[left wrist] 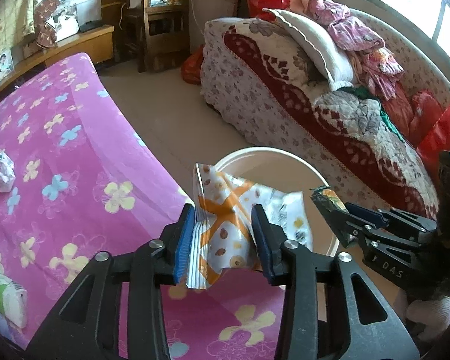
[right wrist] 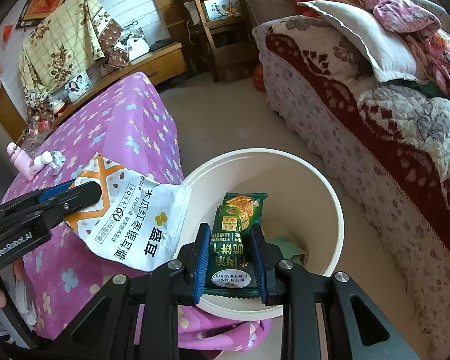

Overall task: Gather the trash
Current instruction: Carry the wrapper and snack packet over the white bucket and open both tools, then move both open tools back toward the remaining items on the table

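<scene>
My left gripper (left wrist: pixel 223 235) is shut on a white and orange snack bag (left wrist: pixel 225 210), held over the rim of a cream round bin (left wrist: pixel 285 153) beside the pink table. The bag also shows in the right wrist view (right wrist: pixel 135 219), with the left gripper (right wrist: pixel 84 193) on it. My right gripper (right wrist: pixel 231 258) is shut on a green biscuit packet (right wrist: pixel 238 237), held over the bin (right wrist: pixel 330 195). In the left wrist view the right gripper (left wrist: pixel 342 213) holds that packet (left wrist: pixel 330 201) at the bin's right side. A crumpled white paper (left wrist: pixel 5 174) lies on the table.
The table has a pink flowered cloth (left wrist: pixel 60 150). A tissue pack (left wrist: pixel 9 300) lies at its near left edge. Pink and white bottles (right wrist: pixel 30 162) stand on it by crumpled paper (right wrist: pixel 57 159). A covered sofa (left wrist: pixel 285 105) runs along the right. A wooden chair (left wrist: pixel 162 21) stands behind.
</scene>
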A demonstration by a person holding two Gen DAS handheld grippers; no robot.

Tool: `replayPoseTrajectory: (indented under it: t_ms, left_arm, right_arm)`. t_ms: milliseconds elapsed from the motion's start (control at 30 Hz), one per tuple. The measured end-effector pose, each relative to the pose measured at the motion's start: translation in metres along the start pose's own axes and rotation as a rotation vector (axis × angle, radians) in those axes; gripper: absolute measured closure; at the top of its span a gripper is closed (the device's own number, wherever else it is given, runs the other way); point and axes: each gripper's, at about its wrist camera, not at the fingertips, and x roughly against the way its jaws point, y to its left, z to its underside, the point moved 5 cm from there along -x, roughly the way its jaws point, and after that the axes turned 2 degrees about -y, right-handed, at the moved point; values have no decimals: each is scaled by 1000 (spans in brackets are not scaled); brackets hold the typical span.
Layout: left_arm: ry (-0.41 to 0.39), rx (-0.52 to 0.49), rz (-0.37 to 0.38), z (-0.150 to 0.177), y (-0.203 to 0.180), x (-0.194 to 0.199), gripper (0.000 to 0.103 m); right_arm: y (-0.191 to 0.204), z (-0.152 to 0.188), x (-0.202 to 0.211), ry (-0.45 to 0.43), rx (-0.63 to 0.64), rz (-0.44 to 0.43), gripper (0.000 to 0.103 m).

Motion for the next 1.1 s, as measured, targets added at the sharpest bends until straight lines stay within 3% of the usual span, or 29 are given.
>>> replayPoseTrajectory:
  t_ms: [33,100,133,567,1100]
  left_arm:
    - [3,2,3,1,0,0,55]
    - [5,10,9,1,2,0,50]
    - [6,14,9,2,3,0,50]
    - [-5,29,-27,9,21,12,50]
    - [-42,95,-118,22,70,46,50]
  right_arm:
    - [0,0,-1,1,3,7,74]
    - [-3,-1,-3,-12,8,36,42]
    - [-3,-1,-3,-19,9,42,40]
    - [8,5,-10,14,3,7,40]
    - [61,3,-8,9,67,-37,40]
